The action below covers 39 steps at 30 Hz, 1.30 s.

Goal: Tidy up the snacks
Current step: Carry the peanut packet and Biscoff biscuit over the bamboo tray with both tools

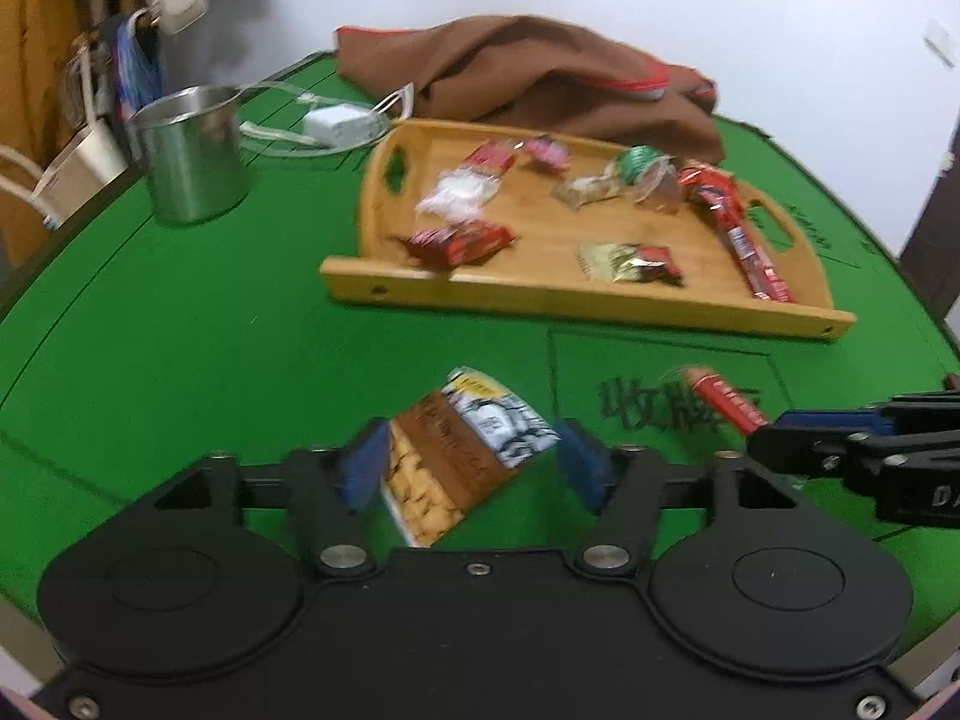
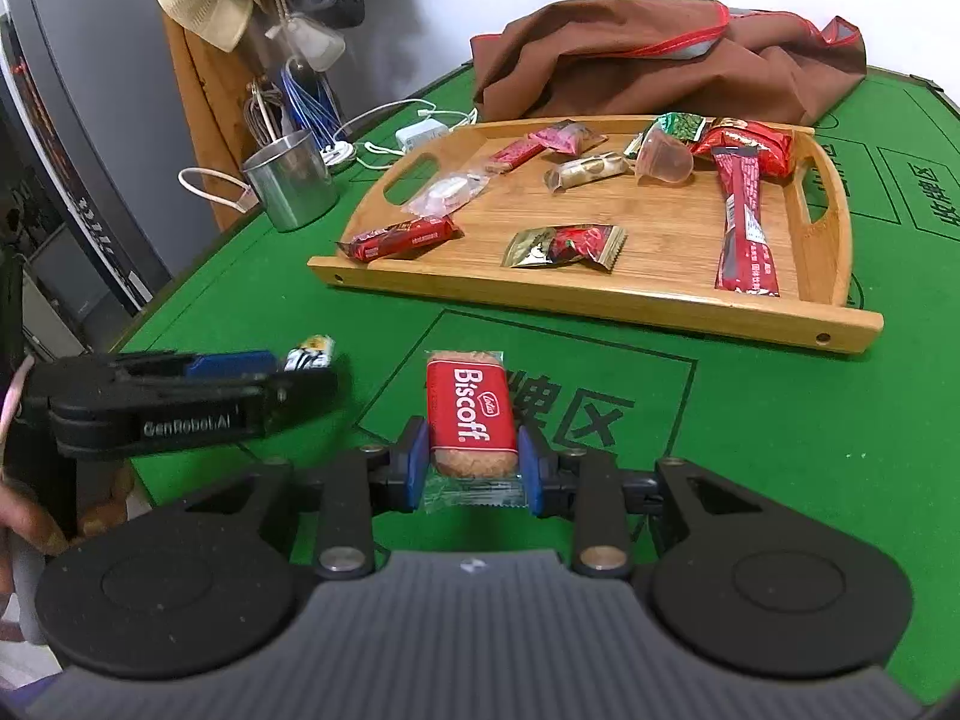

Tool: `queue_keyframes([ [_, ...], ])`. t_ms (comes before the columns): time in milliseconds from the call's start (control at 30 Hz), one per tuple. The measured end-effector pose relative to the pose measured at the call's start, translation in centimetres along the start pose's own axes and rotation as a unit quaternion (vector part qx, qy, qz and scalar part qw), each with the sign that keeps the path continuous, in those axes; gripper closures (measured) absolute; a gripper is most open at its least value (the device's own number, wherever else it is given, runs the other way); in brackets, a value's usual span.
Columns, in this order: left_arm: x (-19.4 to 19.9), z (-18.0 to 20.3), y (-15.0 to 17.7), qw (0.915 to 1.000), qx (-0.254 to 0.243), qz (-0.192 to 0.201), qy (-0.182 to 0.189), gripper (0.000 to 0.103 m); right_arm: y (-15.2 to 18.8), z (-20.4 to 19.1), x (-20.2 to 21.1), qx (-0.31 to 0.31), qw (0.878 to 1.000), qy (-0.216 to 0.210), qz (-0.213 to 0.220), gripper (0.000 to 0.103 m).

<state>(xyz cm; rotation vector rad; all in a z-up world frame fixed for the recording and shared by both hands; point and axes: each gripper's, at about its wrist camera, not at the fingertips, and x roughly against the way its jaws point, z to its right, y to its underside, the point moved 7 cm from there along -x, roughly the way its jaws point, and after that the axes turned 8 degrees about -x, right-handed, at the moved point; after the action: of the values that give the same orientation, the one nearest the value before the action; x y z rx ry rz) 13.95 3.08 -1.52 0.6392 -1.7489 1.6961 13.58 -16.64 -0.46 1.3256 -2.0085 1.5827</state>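
A wooden tray (image 1: 540,294) (image 2: 600,300) on the green table holds several wrapped snacks. My left gripper (image 1: 471,465) is open around a brown and white cracker packet (image 1: 462,450) that lies on the table between its blue pads, with a gap on the right side. The left gripper also shows in the right wrist view (image 2: 300,369) with the packet (image 2: 309,351) at its tip. My right gripper (image 2: 473,459) is shut on a red Biscoff biscuit (image 2: 471,411), low over the table in front of the tray. The right gripper shows in the left wrist view (image 1: 774,435) with the biscuit (image 1: 723,399).
A steel cup (image 1: 189,153) (image 2: 291,177) stands left of the tray. A white charger with cable (image 1: 333,123) (image 2: 420,135) lies behind it. A brown cloth bag (image 1: 540,72) (image 2: 660,54) lies behind the tray. Bags and a hat (image 2: 198,0) hang past the table's left edge.
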Motion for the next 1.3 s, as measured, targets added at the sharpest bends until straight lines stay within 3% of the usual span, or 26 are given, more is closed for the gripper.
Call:
queue_keyframes([
  [100,-0.8,-0.8,1.1,0.9989,0.018,-0.027,-0.034,0.028,-0.2,-0.2,0.2,-0.001,1.000,0.001,-0.012,0.067],
  [267,-1.4,-0.9,1.5,0.9965,0.022,-0.012,-0.080,0.029,-1.0,-0.2,0.8,0.002,0.999,0.009,-0.035,0.067],
  [467,-1.6,-1.1,1.6,0.9914,0.027,0.045,-0.120,0.050,-1.4,0.6,0.0,0.018,0.999,0.016,-0.033,0.067],
  [633,-1.1,-1.0,1.7,0.9914,0.025,0.053,-0.117,0.053,-0.4,1.6,-1.7,0.030,0.999,0.032,-0.016,0.067],
  [900,0.4,-0.3,0.9,0.9916,0.018,0.059,-0.114,0.054,-0.4,1.3,-1.0,0.067,0.996,0.061,0.004,0.067],
  [1067,1.6,0.5,-1.1,0.9926,-0.006,0.077,-0.093,0.054,-0.7,2.5,-1.5,0.012,0.997,0.070,-0.006,0.067],
  [1300,1.4,1.3,-4.6,0.9922,-0.033,0.099,-0.068,0.054,-2.6,2.3,-0.7,-0.015,0.997,0.074,0.030,0.067],
])
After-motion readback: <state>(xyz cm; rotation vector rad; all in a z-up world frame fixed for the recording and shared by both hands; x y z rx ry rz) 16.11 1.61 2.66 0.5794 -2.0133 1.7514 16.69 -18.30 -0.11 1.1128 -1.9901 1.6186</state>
